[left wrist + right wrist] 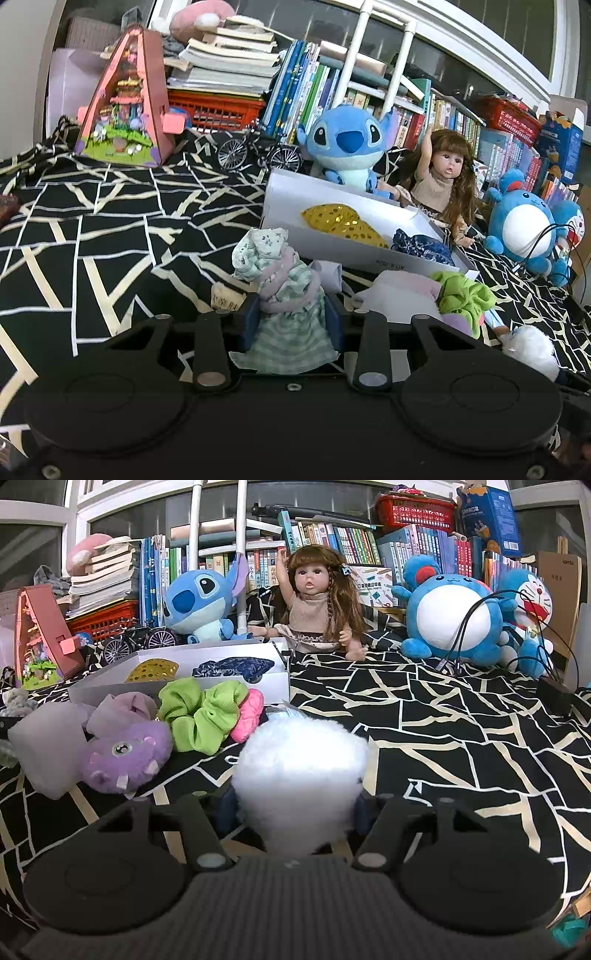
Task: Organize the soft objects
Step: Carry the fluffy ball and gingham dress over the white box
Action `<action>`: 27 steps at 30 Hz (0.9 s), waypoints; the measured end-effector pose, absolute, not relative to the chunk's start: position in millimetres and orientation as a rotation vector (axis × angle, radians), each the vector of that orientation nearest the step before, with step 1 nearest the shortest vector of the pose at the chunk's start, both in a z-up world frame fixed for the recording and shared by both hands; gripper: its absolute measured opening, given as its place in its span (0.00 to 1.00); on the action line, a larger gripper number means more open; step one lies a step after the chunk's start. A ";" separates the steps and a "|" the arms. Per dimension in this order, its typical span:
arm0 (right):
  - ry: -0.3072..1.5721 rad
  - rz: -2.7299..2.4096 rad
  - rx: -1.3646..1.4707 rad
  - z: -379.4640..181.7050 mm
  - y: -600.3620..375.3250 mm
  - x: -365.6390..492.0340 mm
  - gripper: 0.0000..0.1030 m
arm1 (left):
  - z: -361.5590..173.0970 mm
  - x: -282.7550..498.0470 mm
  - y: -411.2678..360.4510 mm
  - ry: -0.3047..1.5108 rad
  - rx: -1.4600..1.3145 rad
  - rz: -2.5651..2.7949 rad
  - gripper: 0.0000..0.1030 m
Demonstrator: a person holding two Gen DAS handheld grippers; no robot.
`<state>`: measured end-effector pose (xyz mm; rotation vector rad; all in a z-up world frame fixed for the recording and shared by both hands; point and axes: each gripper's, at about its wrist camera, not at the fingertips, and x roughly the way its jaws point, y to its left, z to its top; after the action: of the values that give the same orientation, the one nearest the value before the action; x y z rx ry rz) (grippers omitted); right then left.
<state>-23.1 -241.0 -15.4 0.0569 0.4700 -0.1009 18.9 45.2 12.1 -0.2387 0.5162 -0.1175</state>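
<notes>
My left gripper (291,317) is shut on a bundle of green checked and floral cloth (284,291), which stands up between its blue pads. Behind it a white box (288,192) holds a gold sequin piece (343,221) and a dark blue patterned piece (421,243). My right gripper (295,808) is shut on a white fluffy ball (299,771) that fills the gap between its pads. To the ball's left lie a green scrunchie (203,712), a pink scrunchie (249,716) and a purple plush (125,753), in front of the box (275,688).
A black cloth with pale lines (443,731) covers the surface. At the back sit a blue alien plush (199,598), a doll (317,605), a round blue plush (450,616) with cables (465,627), a model bicycle (258,151), a pink toy house (125,103) and rows of books.
</notes>
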 end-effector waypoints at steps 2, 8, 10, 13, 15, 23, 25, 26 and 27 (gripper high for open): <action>0.456 -0.105 0.047 -12.6 -239.9 -25.0 0.61 | 15.3 18.5 44.8 0.511 -0.231 -0.119 0.34; 0.404 -0.098 0.030 5.6 -242.0 -25.1 0.61 | 30.8 24.9 45.8 0.487 -0.204 -0.136 0.34; 0.390 -0.090 0.025 12.9 -243.3 -21.4 0.61 | 36.6 33.1 45.6 0.498 -0.192 -0.149 0.34; 0.381 -0.058 0.027 23.5 -243.8 -11.1 0.61 | 45.4 48.1 46.6 0.510 -0.191 -0.160 0.34; 0.373 -0.040 0.022 30.5 -242.1 -2.8 0.61 | 51.8 57.8 46.5 0.512 -0.191 -0.165 0.33; 0.388 0.064 0.029 53.5 -235.1 48.0 0.61 | 79.3 100.4 35.4 0.503 -0.160 -0.192 0.33; 0.396 0.084 0.025 57.9 -231.7 64.1 0.61 | 83.7 113.7 29.0 0.510 -0.145 -0.199 0.33; 0.402 0.098 0.026 60.7 -230.1 72.9 0.61 | 85.4 121.5 26.1 0.517 -0.145 -0.208 0.33; 0.409 0.115 0.029 63.2 -228.5 81.3 0.61 | 86.4 129.1 23.2 0.527 -0.147 -0.213 0.33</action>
<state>81.3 -228.5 63.2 0.0294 0.4090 0.1148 129.1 23.2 86.4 -0.1466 0.5266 -0.2135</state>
